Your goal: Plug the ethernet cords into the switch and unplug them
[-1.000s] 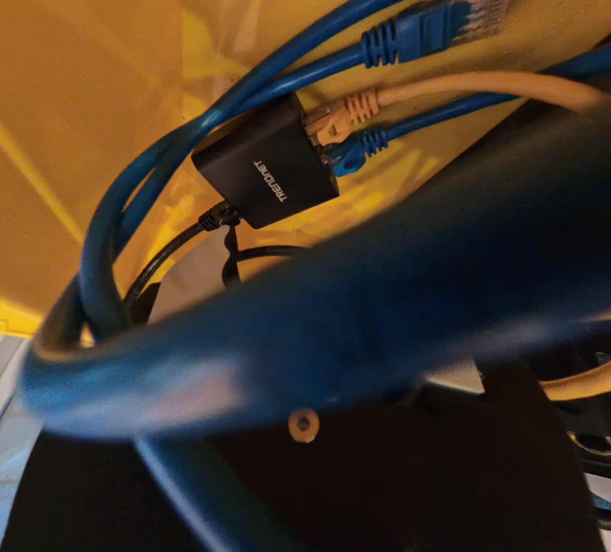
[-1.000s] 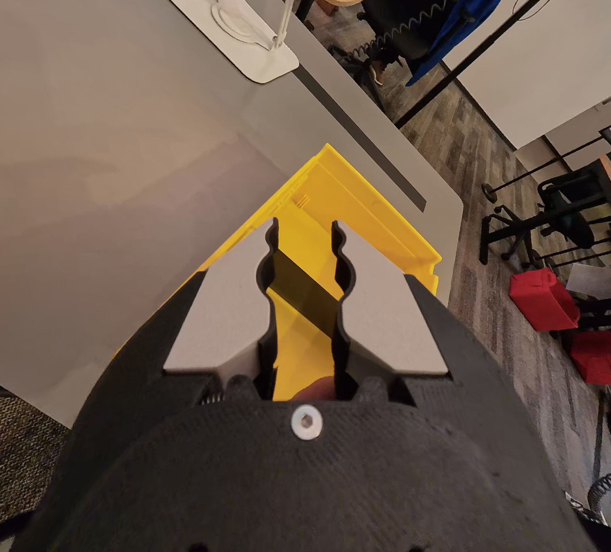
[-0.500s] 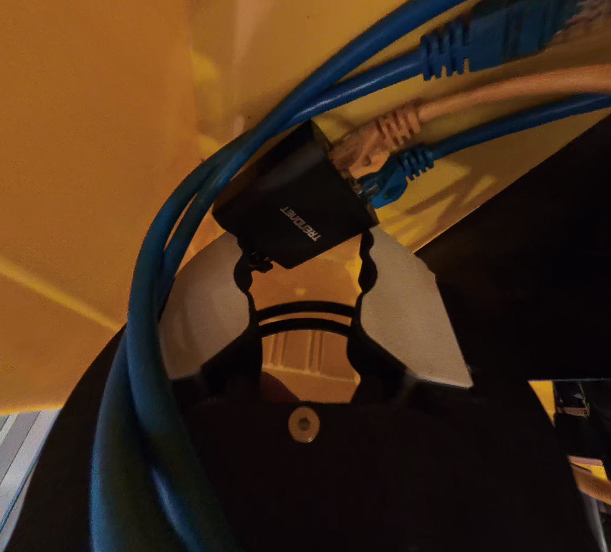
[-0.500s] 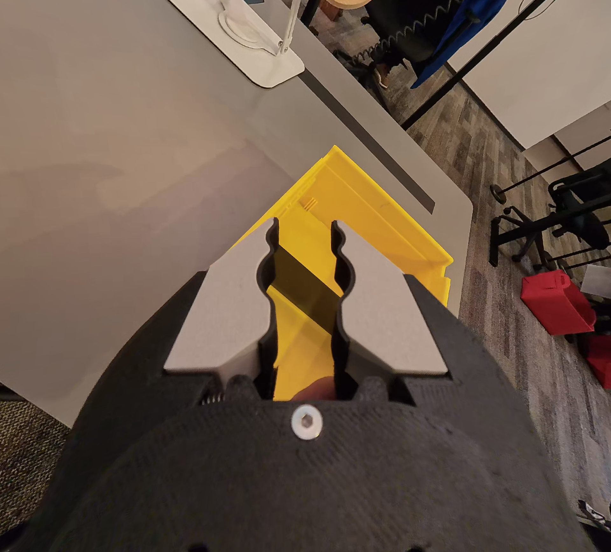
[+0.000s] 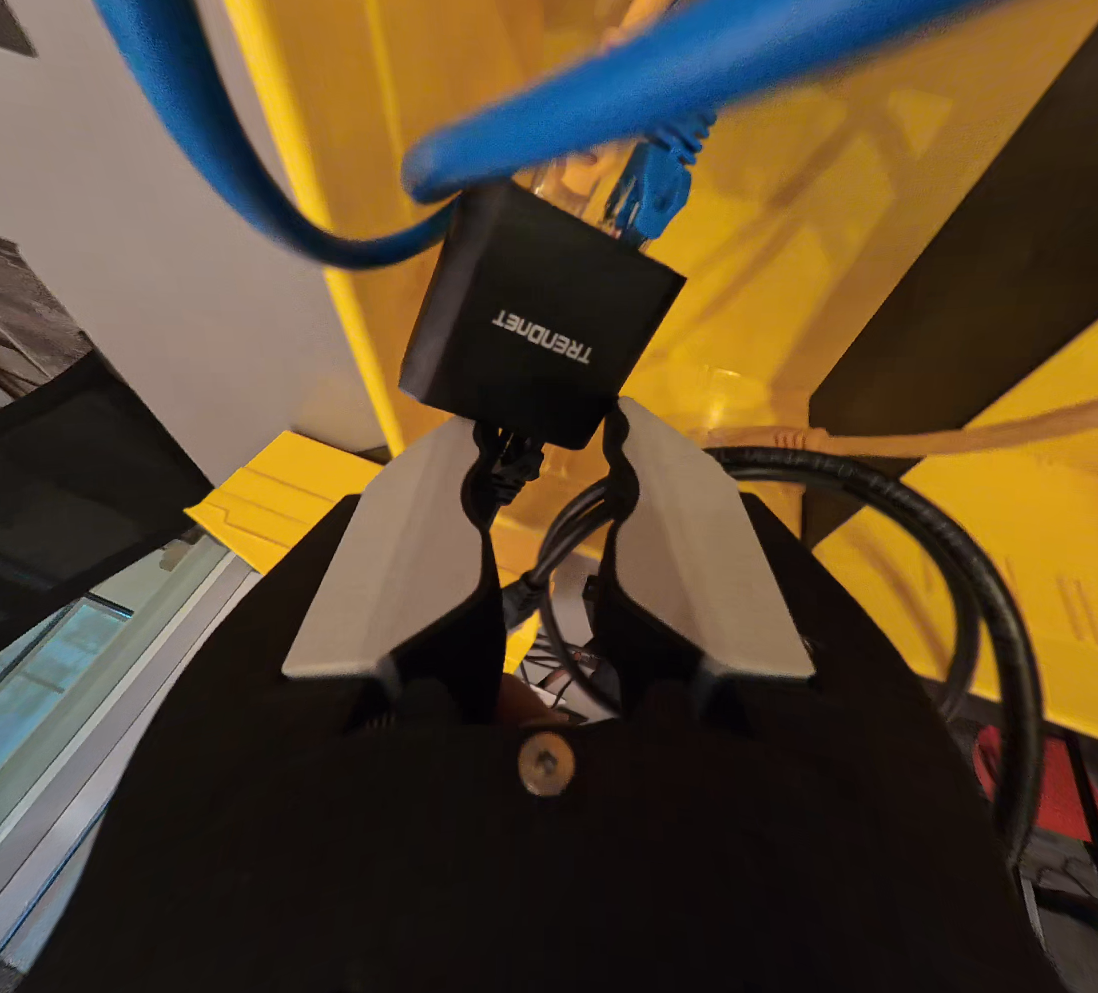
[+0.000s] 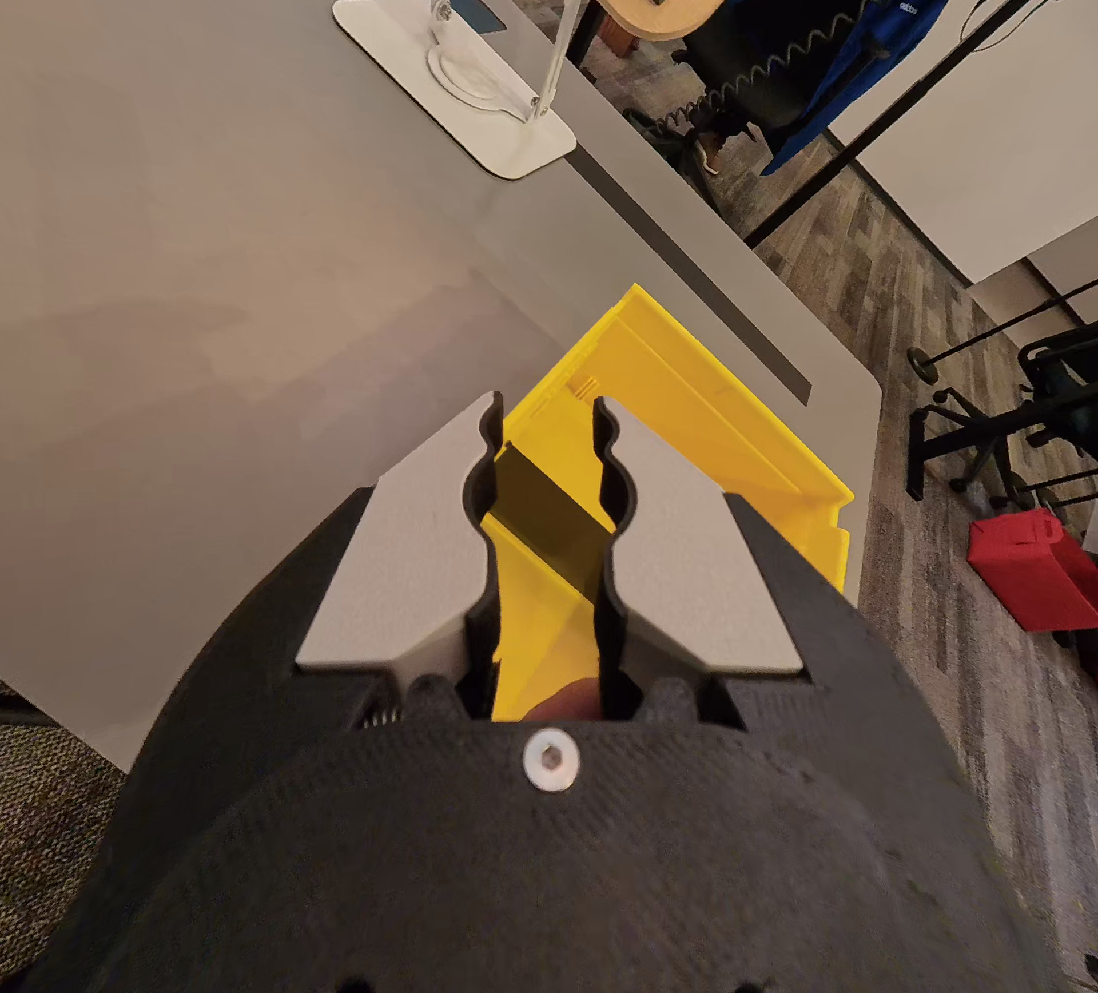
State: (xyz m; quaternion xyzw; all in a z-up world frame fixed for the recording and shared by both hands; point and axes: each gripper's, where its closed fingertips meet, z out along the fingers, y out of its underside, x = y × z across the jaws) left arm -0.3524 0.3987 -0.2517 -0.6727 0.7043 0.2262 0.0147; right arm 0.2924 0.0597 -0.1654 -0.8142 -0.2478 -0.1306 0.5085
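Observation:
In the left wrist view, my left gripper (image 5: 546, 418) is shut on the near end of the black switch (image 5: 540, 311) and holds it up over the yellow bin (image 5: 772, 263). A blue plug (image 5: 653, 186) and a pale orange plug (image 5: 558, 180) sit in the switch's far side. Blurred blue cords (image 5: 713, 61) sweep across the top and loop down the left. A black power cable (image 5: 962, 548) leaves the switch's near end between the fingers and coils to the right. My right gripper (image 6: 546, 406) is open and empty above the yellow bin (image 6: 701, 406).
A black divider (image 5: 980, 281) stands in the bin, with a loose pale orange cord (image 5: 891, 438) beneath it. The bin sits at the corner of a grey table (image 6: 237, 251). A white stand base (image 6: 416, 61) is at the back. A red box (image 6: 1034, 566) and chair legs are on the floor.
My left gripper has closed on the switch's near end and raised it, and the cords have swung up with it. My right gripper has drifted a little and stays open.

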